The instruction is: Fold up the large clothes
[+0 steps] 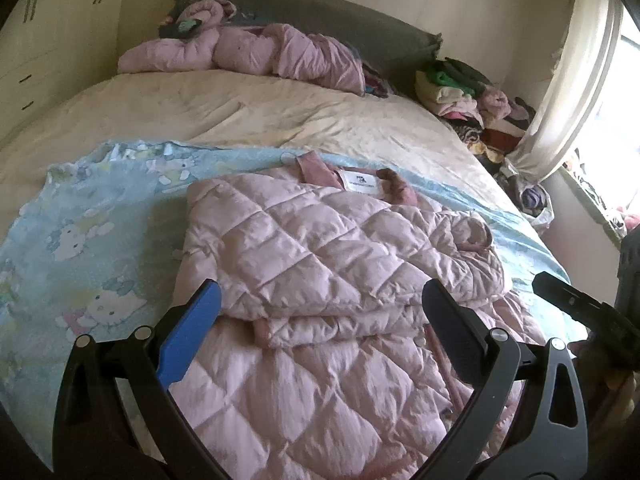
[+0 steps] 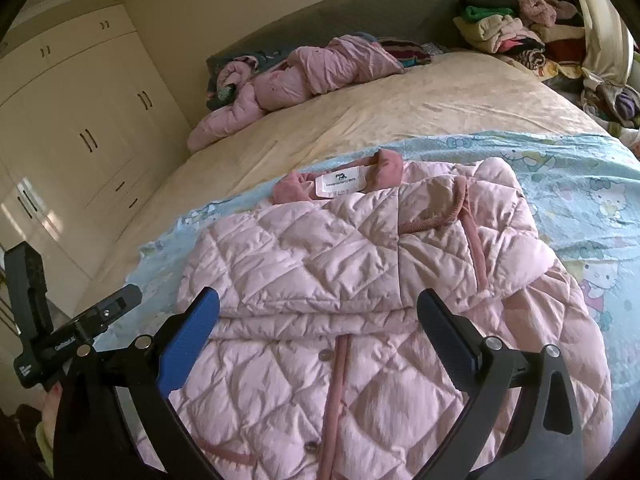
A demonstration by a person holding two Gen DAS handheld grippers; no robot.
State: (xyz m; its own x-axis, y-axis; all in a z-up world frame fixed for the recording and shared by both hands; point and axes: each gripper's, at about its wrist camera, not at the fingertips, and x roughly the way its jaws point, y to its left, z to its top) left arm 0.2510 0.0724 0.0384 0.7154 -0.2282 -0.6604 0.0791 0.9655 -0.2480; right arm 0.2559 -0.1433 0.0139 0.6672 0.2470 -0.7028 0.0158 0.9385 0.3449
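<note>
A pink quilted jacket (image 1: 320, 248) lies on a light blue Hello Kitty sheet (image 1: 88, 224) on the bed, sleeves folded across its front, white neck label at the far end. It also shows in the right wrist view (image 2: 340, 264), with its button strip toward me. My left gripper (image 1: 320, 300) is open and empty, hovering over the jacket's lower half. My right gripper (image 2: 318, 308) is open and empty over the same part. The right gripper's body (image 1: 580, 308) shows at the right edge of the left wrist view; the left gripper's body (image 2: 72, 328) shows at the left of the right wrist view.
A second pink padded garment (image 1: 248, 50) lies crumpled by the grey headboard (image 1: 320, 12). A pile of folded clothes (image 1: 472, 92) sits at the bed's far right corner by a curtain (image 1: 568, 92). Cream wardrobes (image 2: 80, 120) stand left of the bed.
</note>
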